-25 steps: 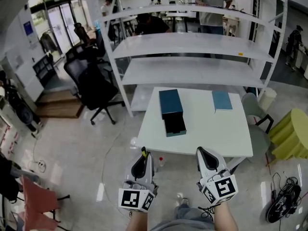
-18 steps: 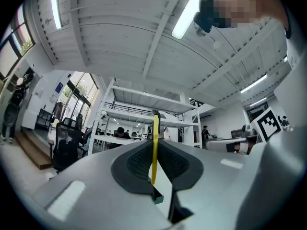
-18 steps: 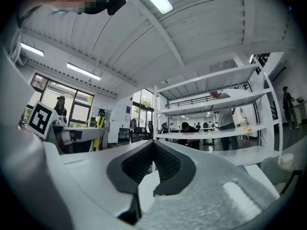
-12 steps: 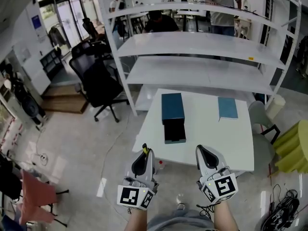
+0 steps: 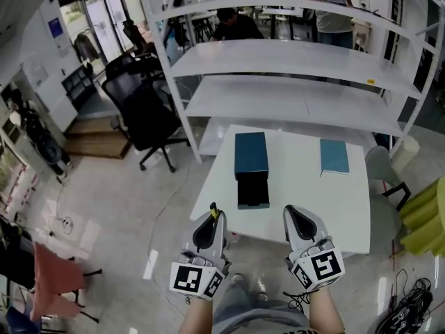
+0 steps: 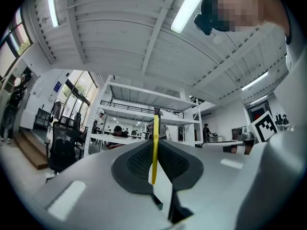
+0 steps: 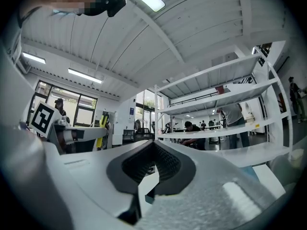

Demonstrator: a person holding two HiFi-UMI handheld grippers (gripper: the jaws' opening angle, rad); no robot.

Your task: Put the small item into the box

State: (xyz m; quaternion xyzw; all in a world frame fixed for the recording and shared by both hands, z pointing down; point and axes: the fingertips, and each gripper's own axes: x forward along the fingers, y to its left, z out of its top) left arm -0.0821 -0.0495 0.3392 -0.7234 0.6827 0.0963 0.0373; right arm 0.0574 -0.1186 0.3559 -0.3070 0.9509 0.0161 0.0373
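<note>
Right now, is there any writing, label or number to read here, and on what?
No words or numbers are legible.
Cubes on the left gripper and right gripper: square markers, patterns only.
The blue wall sign: too small to read.
The yellow tag on the shelf edge: too small to read.

Left gripper [image 6: 154,142] shell: smooth pale grey plastic, slight sheen. Its pads [image 6: 136,164] are dark, matt, finely ribbed. Right gripper [image 7: 153,143] is the same, shell grainier up close. Yellow strip [image 6: 154,164]: smooth, plastic-looking. Table [image 5: 306,200] top: matt white. Box [image 5: 251,155]: matt dark teal, card-like. Shelf rack [image 5: 292,96]: white painted metal. Floor [image 5: 132,221]: polished, glossy.
</note>
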